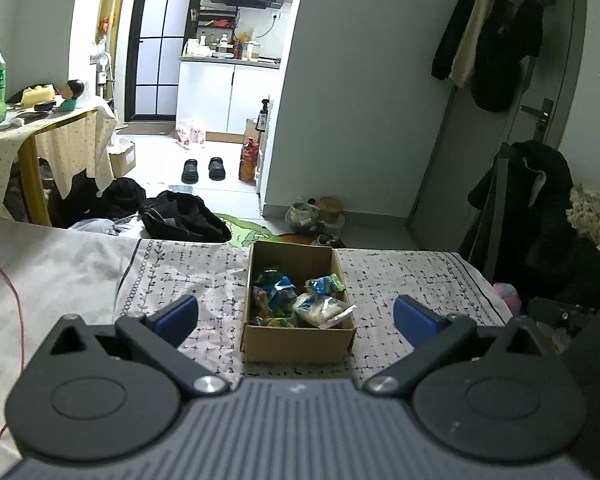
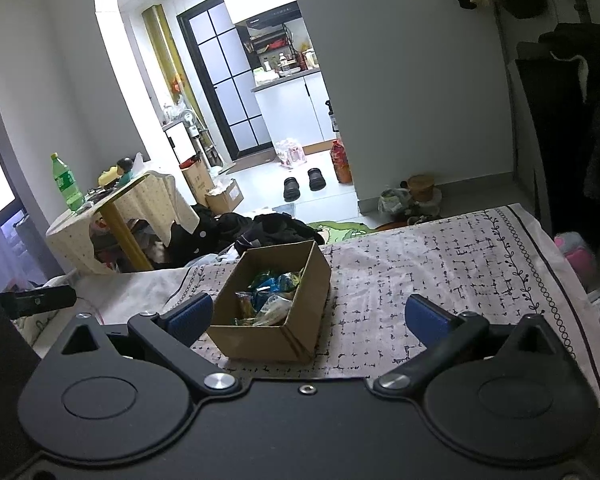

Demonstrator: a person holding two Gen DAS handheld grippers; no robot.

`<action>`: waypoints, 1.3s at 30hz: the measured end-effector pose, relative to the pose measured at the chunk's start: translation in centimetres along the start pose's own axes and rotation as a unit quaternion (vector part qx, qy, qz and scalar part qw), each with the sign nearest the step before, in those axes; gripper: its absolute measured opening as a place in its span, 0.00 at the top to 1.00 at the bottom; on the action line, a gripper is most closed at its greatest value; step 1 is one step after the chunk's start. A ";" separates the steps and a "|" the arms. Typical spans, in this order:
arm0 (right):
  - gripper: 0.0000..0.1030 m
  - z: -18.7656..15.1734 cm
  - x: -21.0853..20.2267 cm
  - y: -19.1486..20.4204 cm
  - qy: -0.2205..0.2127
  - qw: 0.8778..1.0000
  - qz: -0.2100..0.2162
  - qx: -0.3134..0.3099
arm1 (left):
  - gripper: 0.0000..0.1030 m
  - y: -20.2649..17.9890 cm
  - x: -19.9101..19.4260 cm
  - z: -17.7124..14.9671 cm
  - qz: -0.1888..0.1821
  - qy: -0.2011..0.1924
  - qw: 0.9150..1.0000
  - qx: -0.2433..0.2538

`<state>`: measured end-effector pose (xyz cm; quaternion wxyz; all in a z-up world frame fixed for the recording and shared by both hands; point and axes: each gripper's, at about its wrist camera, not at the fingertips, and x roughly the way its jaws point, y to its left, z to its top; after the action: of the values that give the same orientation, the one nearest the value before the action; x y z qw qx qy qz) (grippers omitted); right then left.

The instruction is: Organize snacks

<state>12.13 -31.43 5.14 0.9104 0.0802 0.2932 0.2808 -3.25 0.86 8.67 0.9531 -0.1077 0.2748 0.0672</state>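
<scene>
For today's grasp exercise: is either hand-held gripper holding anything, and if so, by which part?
Nothing is held. The left hand-held gripper and the right hand-held gripper are both open and empty; the snack packets lie in the cardboard box.

The left gripper [image 1: 296, 314] hangs with its 2 blue-padded jaws spread wide, empty, above a patterned white bedsheet [image 1: 404, 280]. Between them sits an open brown cardboard box [image 1: 298, 344] filled with crinkled snack packets [image 1: 300, 296] in blue, green and white wrappers.
</scene>
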 end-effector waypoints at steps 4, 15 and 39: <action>0.00 -0.2 -0.3 0.2 -0.001 1.000 0.000 -0.006 | 0.00 -0.1 -0.1 -0.3 -0.004 0.006 1.000 0.001; 0.00 -0.3 -0.2 1.5 0.006 1.000 0.005 -0.024 | 0.00 0.1 0.2 -1.0 -0.002 0.013 1.000 -0.016; 0.00 -0.3 0.2 2.2 0.026 0.999 0.022 -0.033 | 0.00 0.3 0.3 -1.2 -0.002 0.021 1.000 -0.021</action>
<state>11.04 -29.49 5.45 0.8982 0.0489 0.3055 0.3122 -3.64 0.92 7.45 0.9449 -0.1296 0.2927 0.0685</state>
